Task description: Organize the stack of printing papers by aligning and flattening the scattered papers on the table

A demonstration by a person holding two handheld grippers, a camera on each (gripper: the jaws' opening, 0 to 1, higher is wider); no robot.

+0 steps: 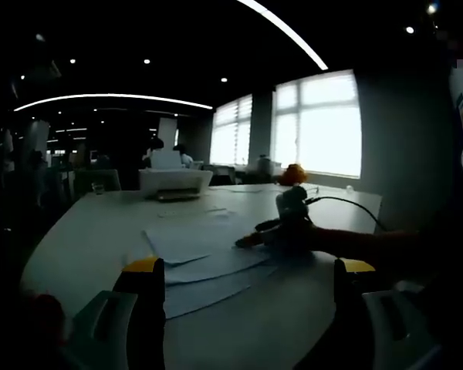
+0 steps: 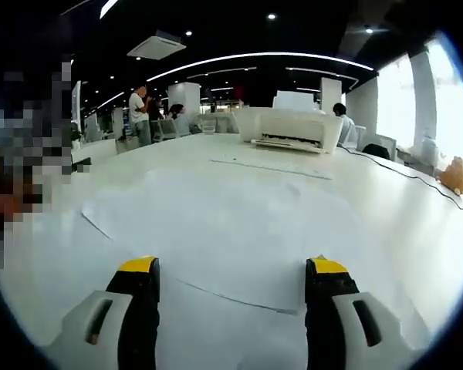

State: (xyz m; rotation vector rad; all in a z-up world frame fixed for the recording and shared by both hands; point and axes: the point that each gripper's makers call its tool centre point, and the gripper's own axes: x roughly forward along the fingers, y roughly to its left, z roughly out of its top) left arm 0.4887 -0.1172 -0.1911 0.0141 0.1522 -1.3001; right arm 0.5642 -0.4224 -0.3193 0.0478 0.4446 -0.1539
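Scattered papers on white table; both grippers empty, jaws apart.

Left gripper view: left gripper (image 1: 247,281) at bottom; papers (image 1: 204,258) centre, long axis running lower left to right; right gripper (image 1: 289,220) resting on them; printer (image 1: 175,183) behind. Right gripper view: papers (image 2: 216,231) overlapping mid-frame; printer (image 2: 287,127) upper centre; cable (image 2: 417,181) at right.

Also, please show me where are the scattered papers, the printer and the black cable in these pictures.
scattered papers (image 2: 216,231), right gripper view, on the middle of the top sheet.
printer (image 2: 289,127), right gripper view, on its white front body.
black cable (image 1: 355,204), left gripper view, on its curve above the table.
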